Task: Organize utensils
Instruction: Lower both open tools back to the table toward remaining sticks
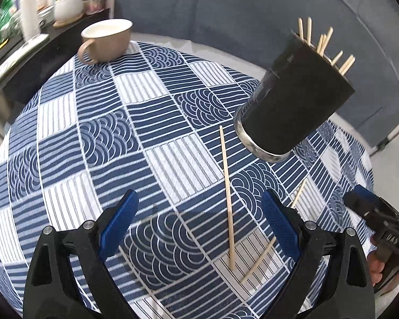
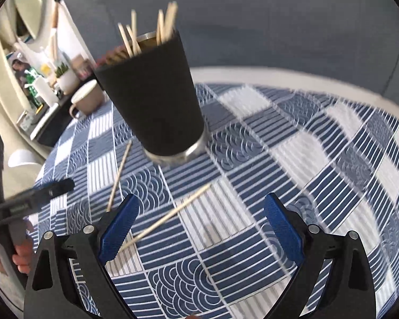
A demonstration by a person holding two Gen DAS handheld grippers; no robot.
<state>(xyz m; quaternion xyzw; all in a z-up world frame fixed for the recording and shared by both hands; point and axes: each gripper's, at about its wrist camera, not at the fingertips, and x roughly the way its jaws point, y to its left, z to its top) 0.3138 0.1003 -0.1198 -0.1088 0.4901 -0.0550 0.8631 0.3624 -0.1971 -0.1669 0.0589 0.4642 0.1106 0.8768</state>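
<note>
Both jaws of the left gripper (image 1: 199, 226) and right gripper (image 2: 202, 226) are spread wide and empty over loose chopsticks (image 1: 227, 199) lying on the patterned bench (image 1: 98, 138) beside the black chopstick holder (image 1: 292, 101).

Blue-and-white patterned tablecloth (image 1: 151, 143), tan ceramic mug (image 1: 107, 40) near its far edge, white potted green plant (image 1: 67, 5) on a dark side shelf (image 1: 40, 53), grey-blue upholstered sofa (image 1: 226, 8) behind
</note>
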